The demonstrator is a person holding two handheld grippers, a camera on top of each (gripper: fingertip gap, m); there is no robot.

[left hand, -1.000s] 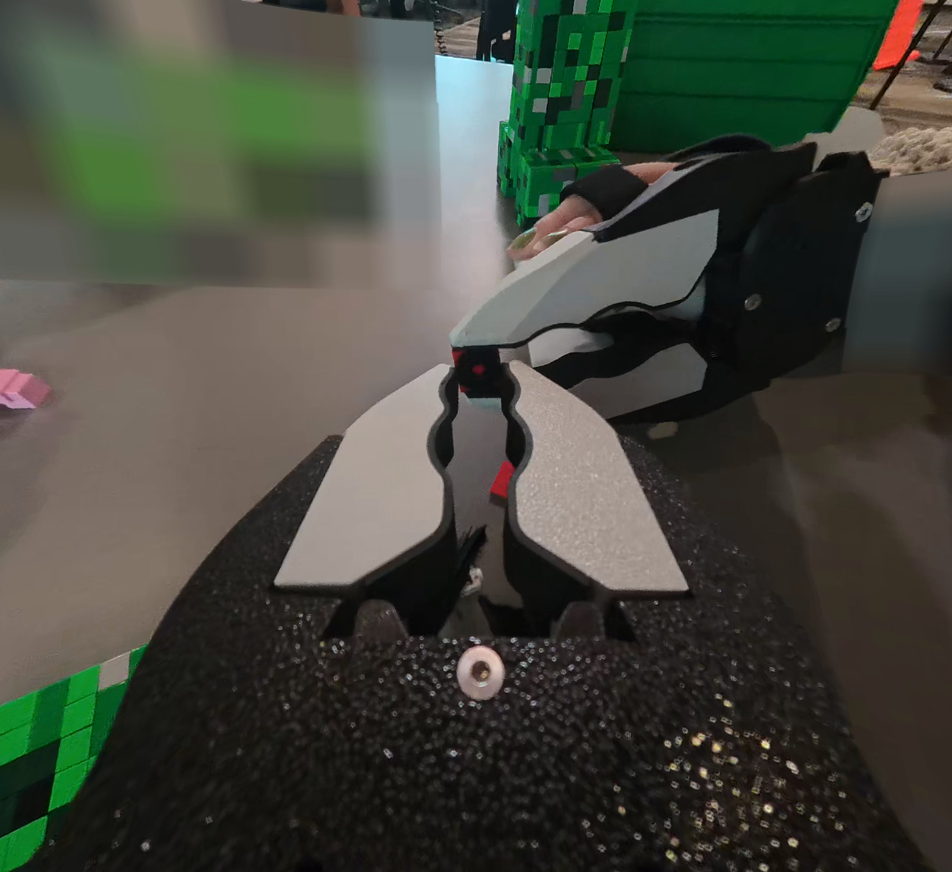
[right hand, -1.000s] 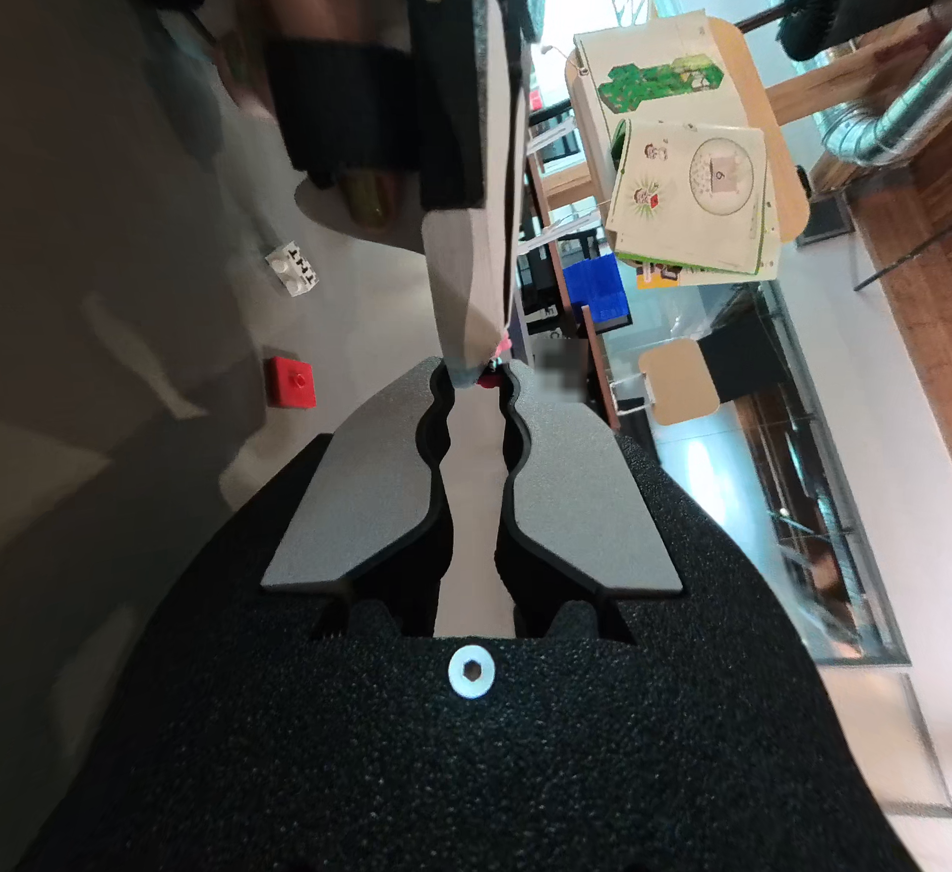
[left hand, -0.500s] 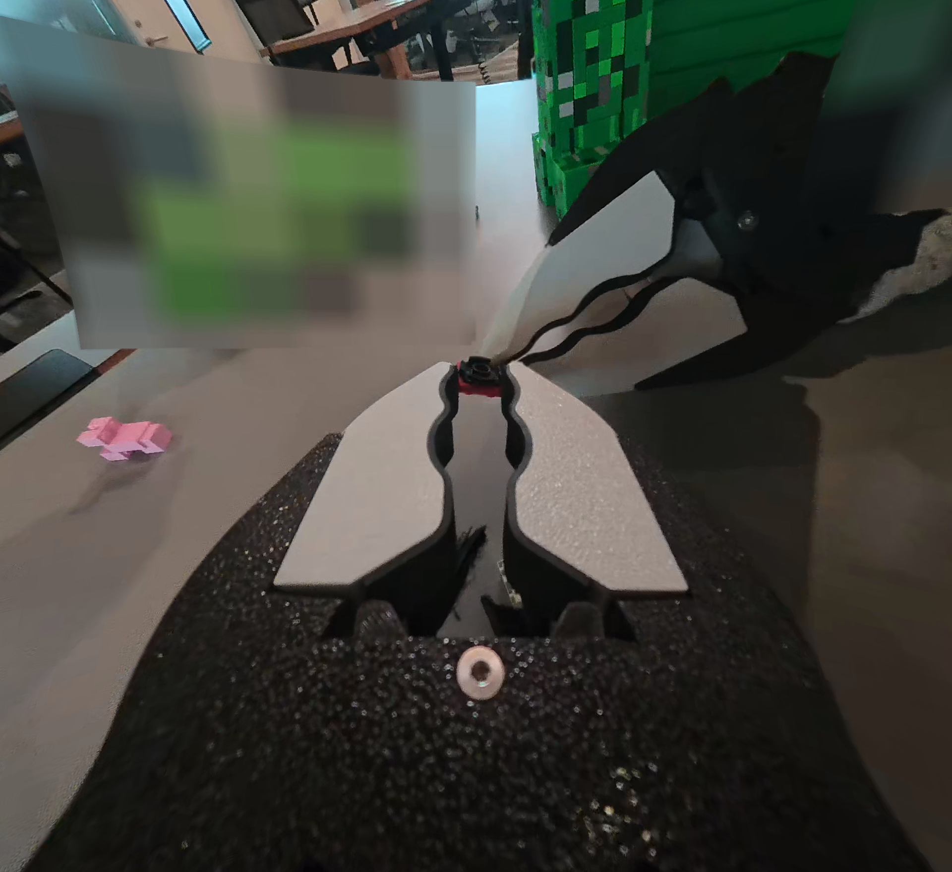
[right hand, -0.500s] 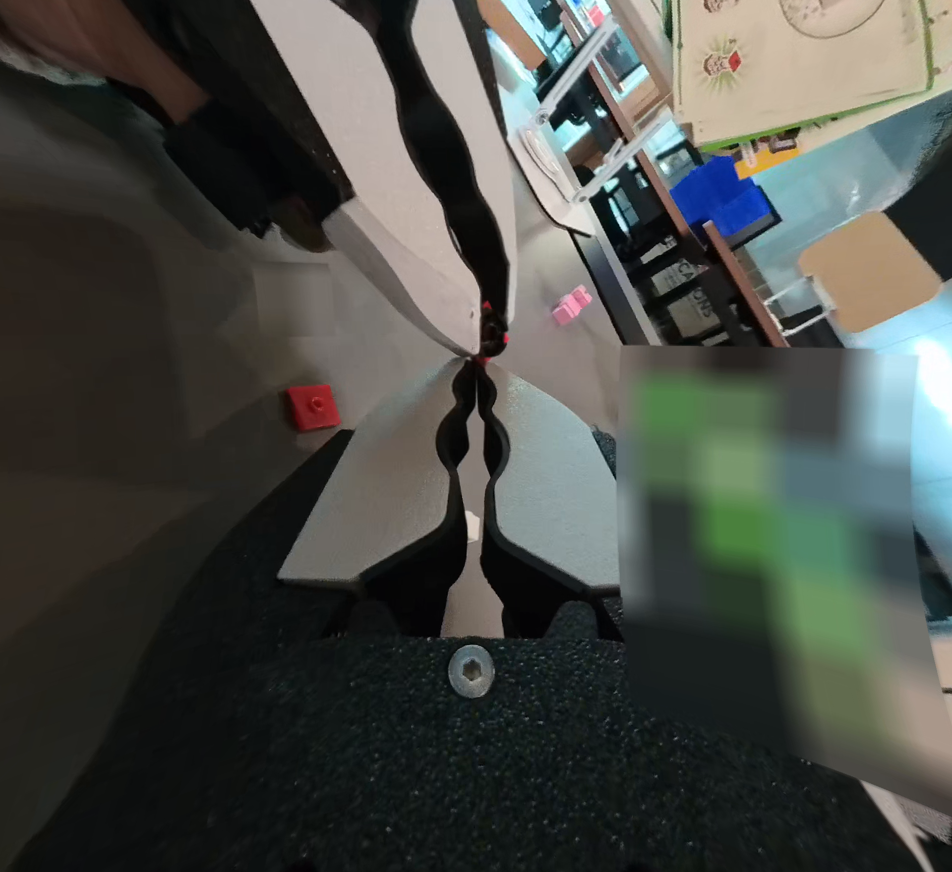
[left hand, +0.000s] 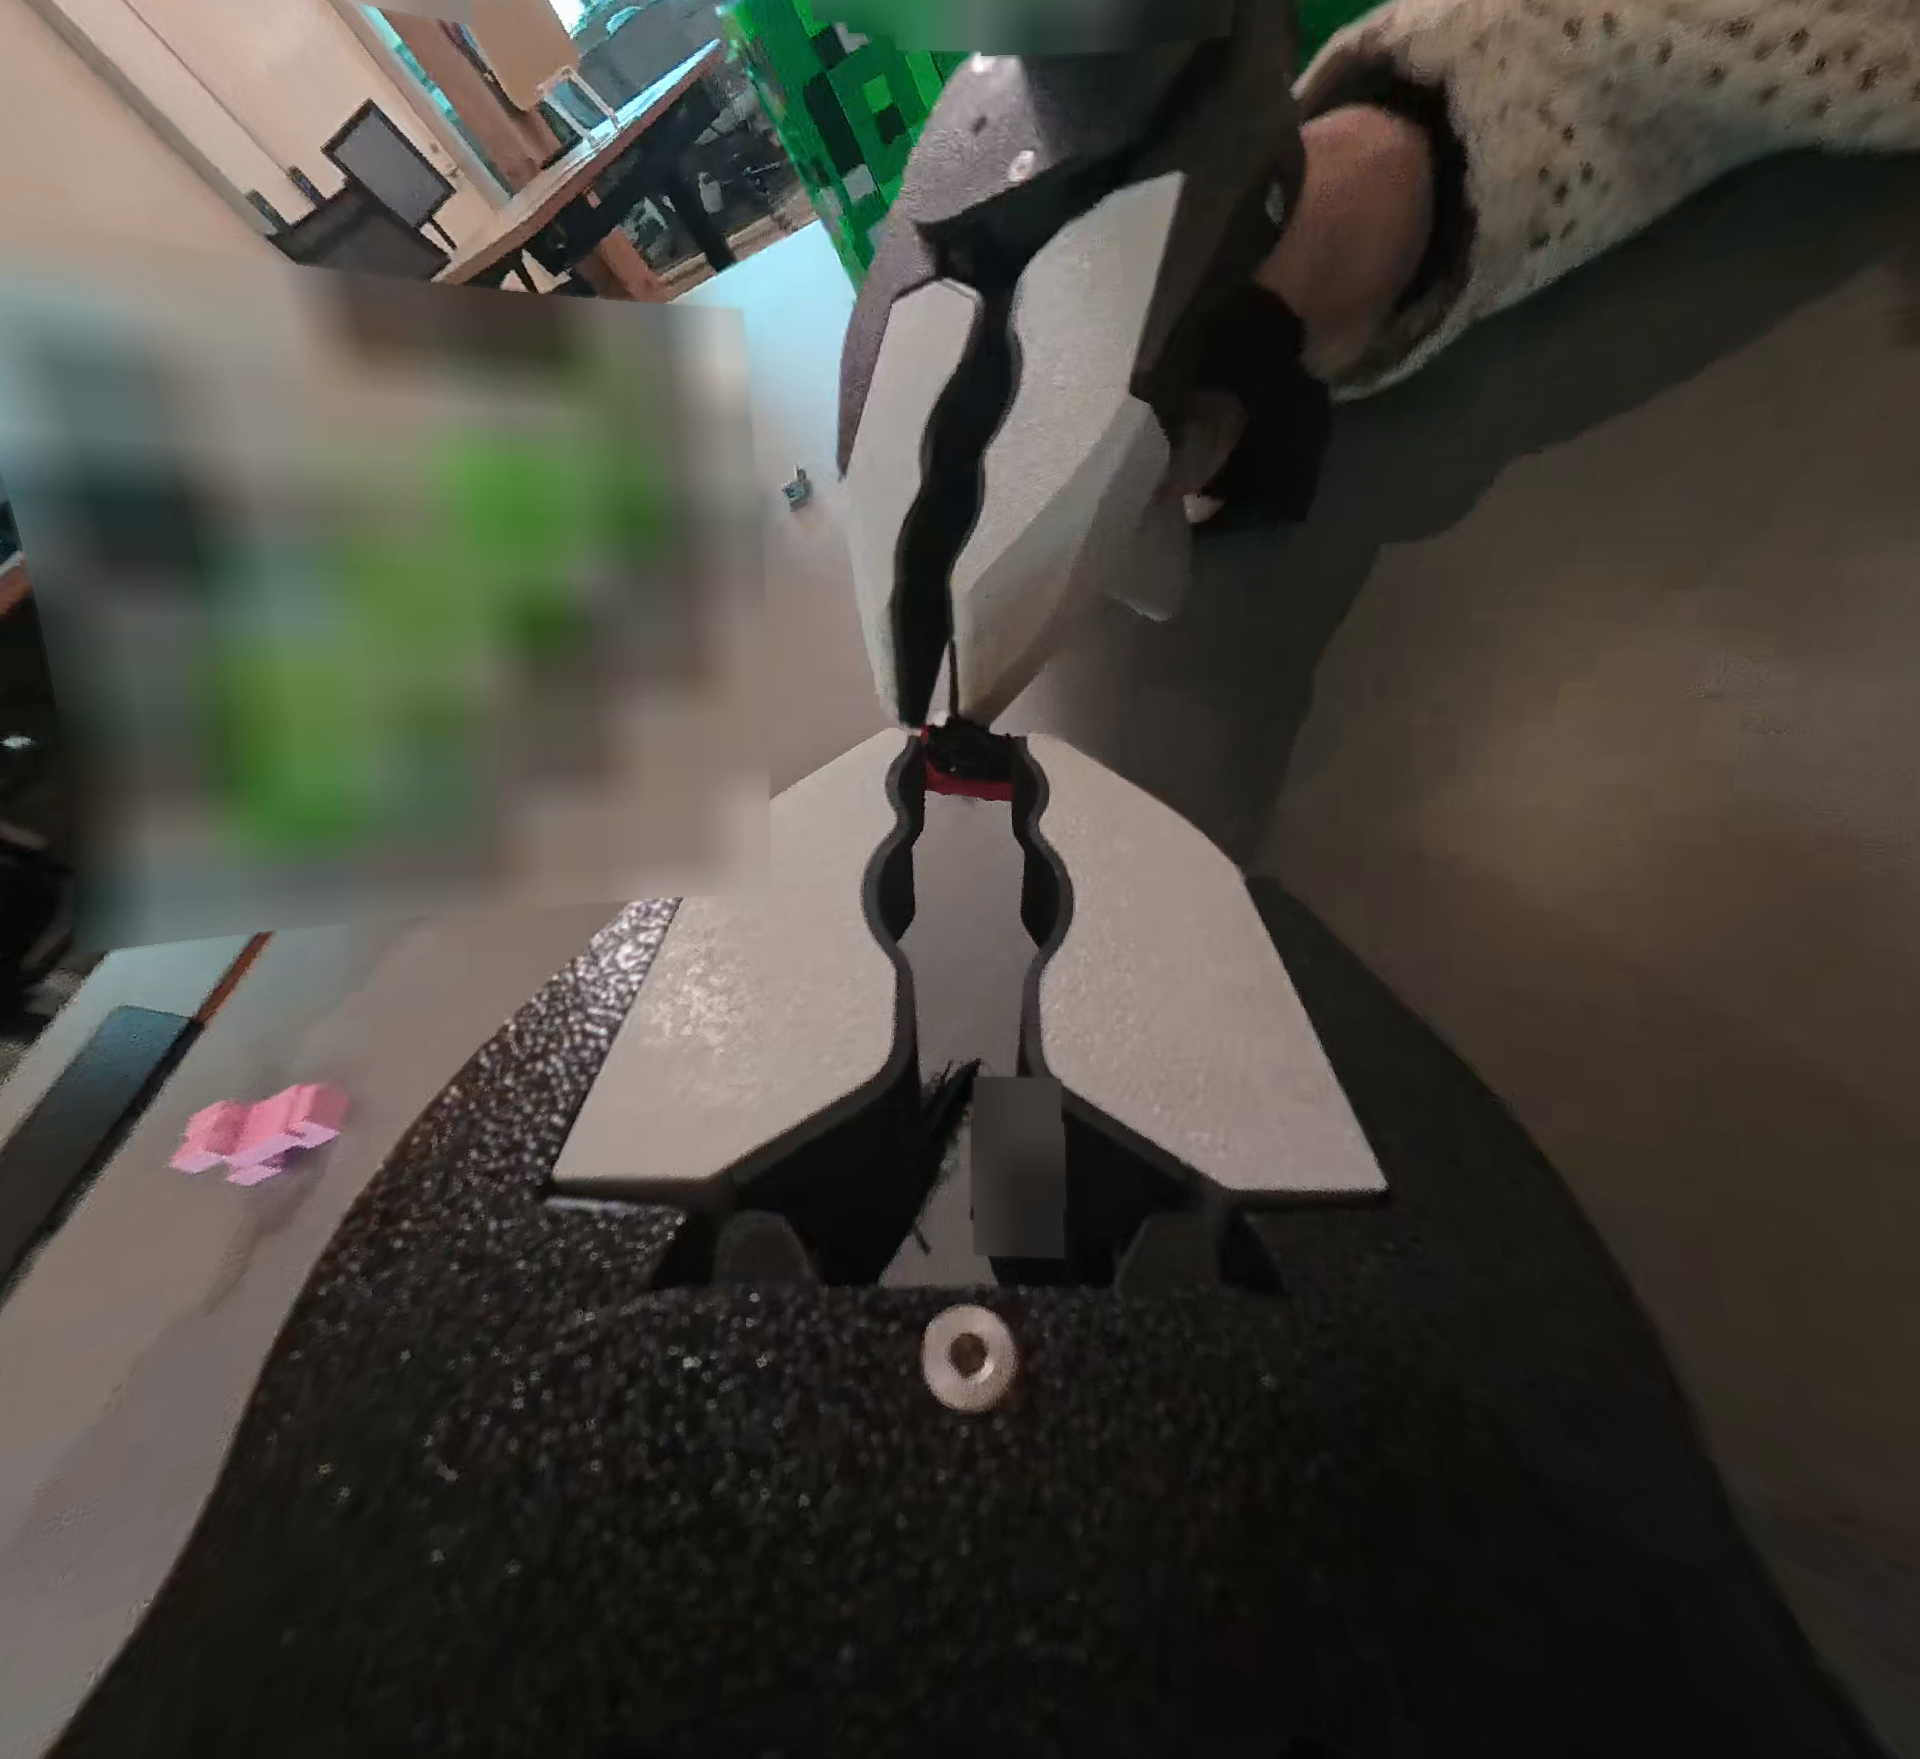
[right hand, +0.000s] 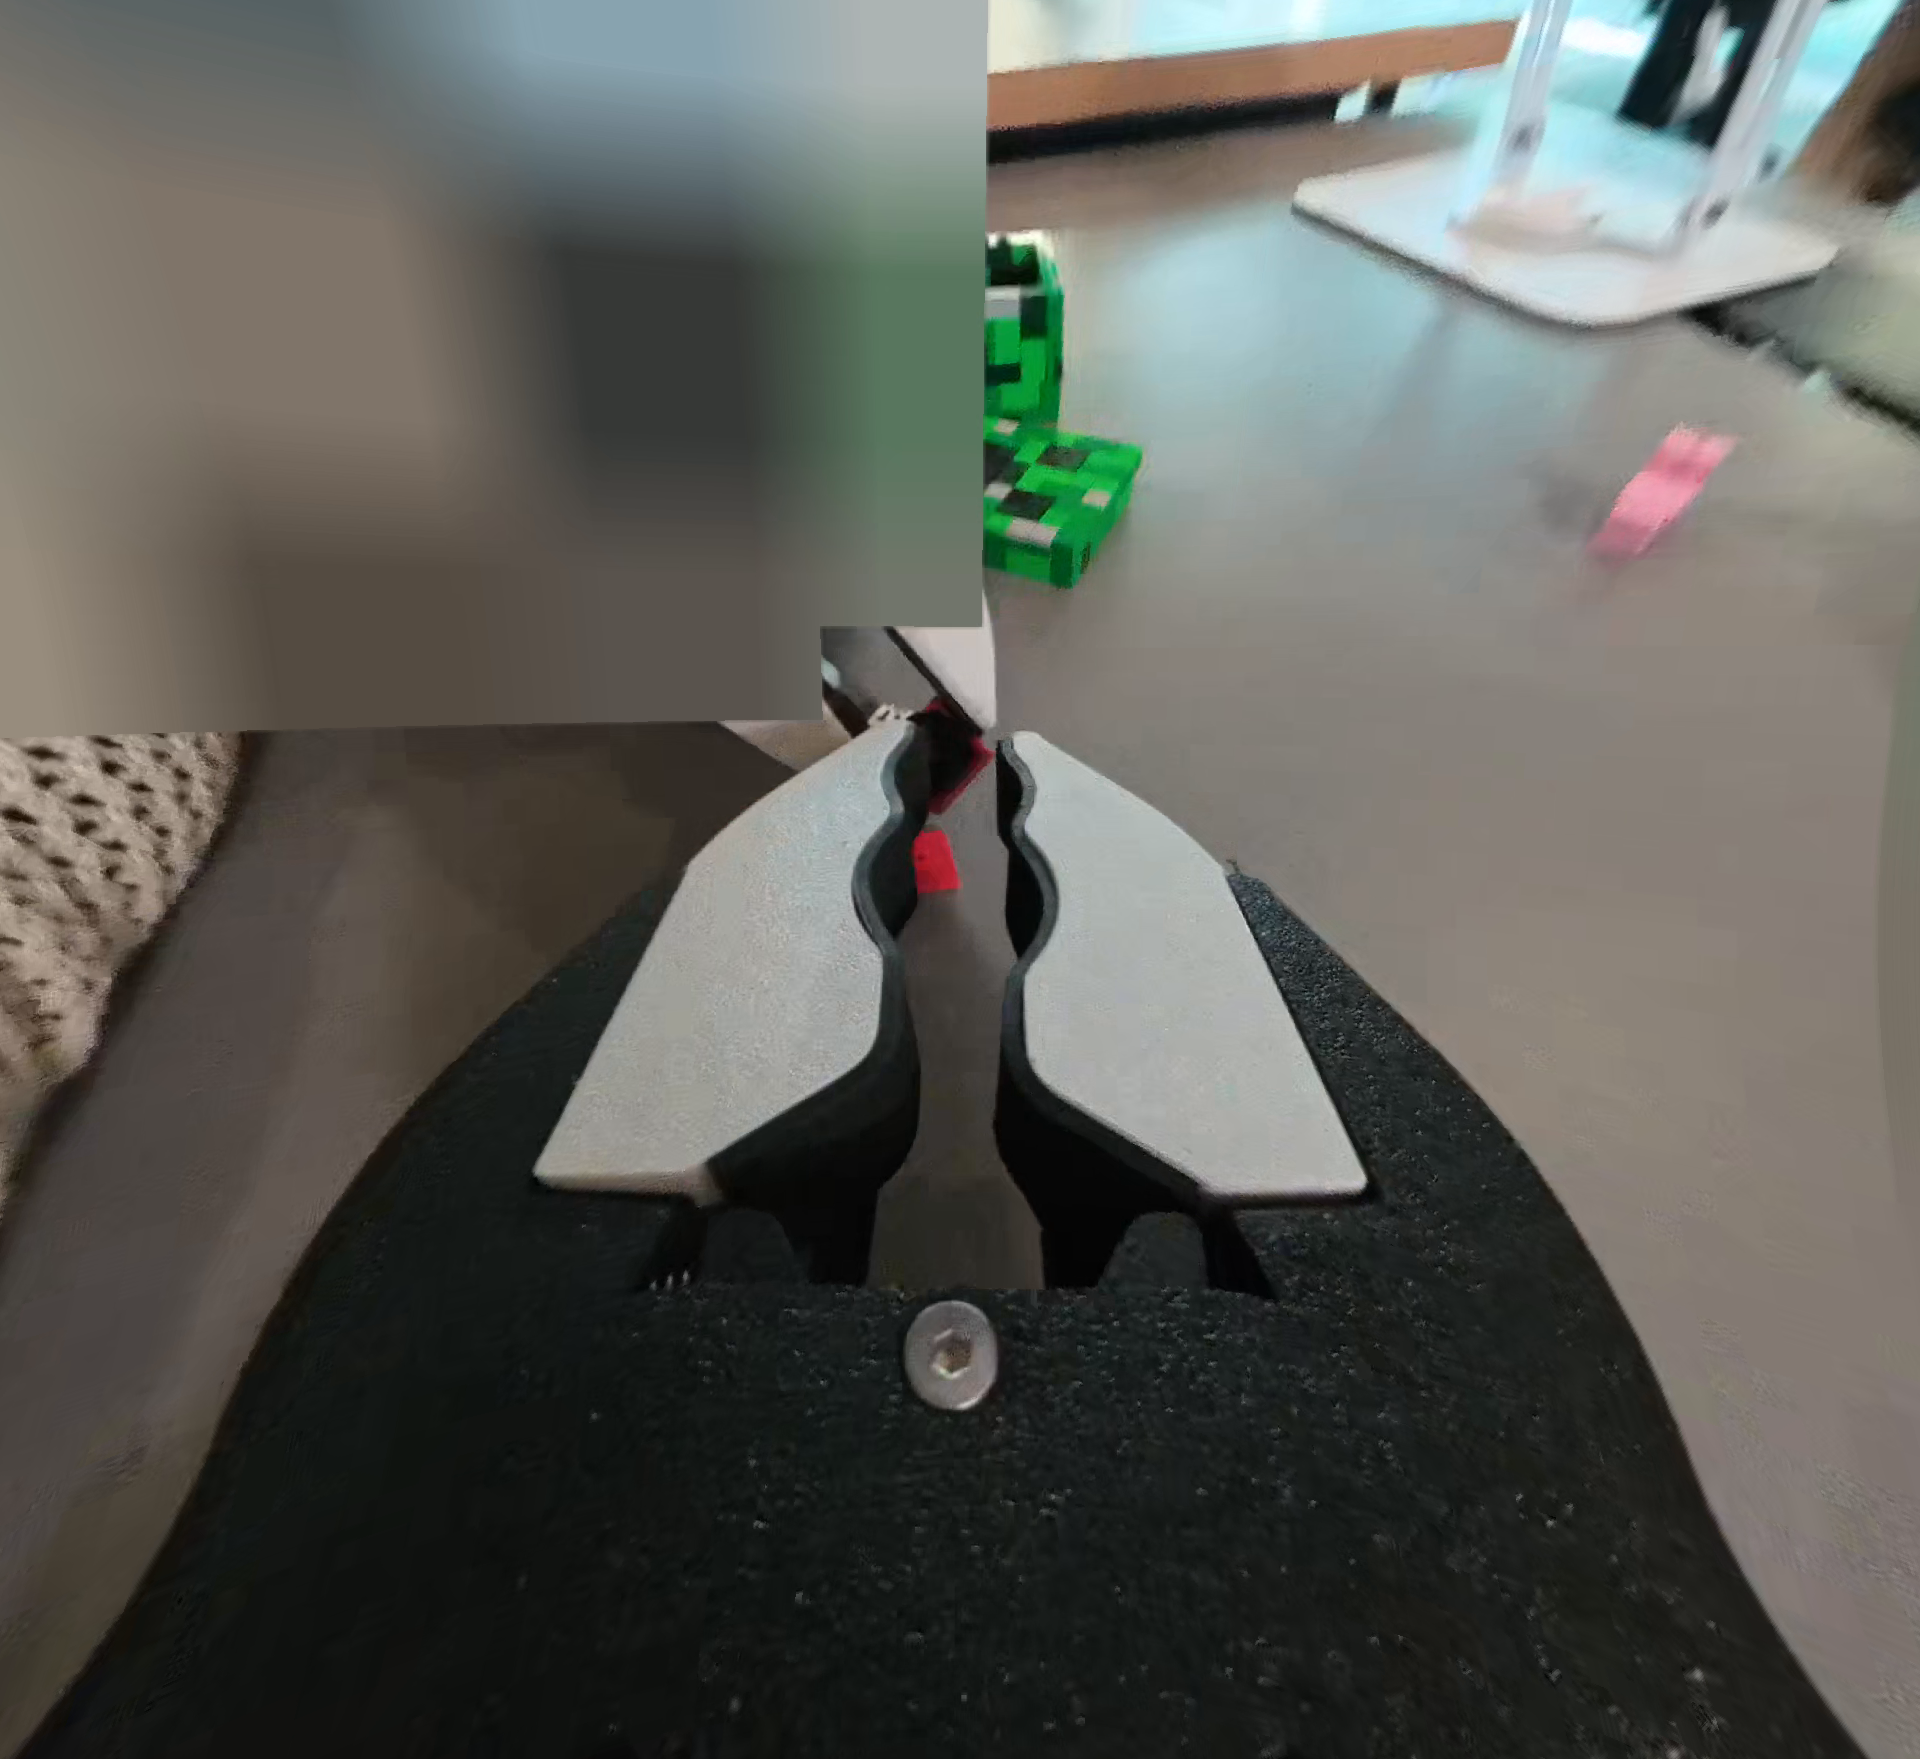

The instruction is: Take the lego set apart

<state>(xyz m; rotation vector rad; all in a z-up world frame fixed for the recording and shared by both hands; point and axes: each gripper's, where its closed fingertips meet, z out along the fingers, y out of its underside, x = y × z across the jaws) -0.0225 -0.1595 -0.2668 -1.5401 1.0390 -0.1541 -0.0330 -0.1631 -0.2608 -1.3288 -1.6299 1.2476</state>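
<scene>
A small red-and-black lego piece (left hand: 966,774) sits between the tips of my left gripper (left hand: 968,753), which is shut on it above the grey table. My right gripper (left hand: 935,707) comes in from above, tip to tip with the left, jaws nearly closed on the black top of the same piece. In the right wrist view the piece (right hand: 961,769) shows at the tips of the right gripper (right hand: 956,748). The green blocky lego figure (right hand: 1039,421) stands farther back on the table and also shows in the left wrist view (left hand: 842,120).
A loose red brick (right hand: 933,862) lies on the table under the right gripper. A pink lego piece (left hand: 260,1133) lies at the left, also seen in the right wrist view (right hand: 1662,494). A white stand base (right hand: 1558,255) sits at the back. A knitted sleeve (left hand: 1662,26) reaches in.
The right gripper has swung from the side to above the left gripper's tips and rolled upright. Both grippers stay on the small piece. The right jaws are a little wider than half a second ago.
</scene>
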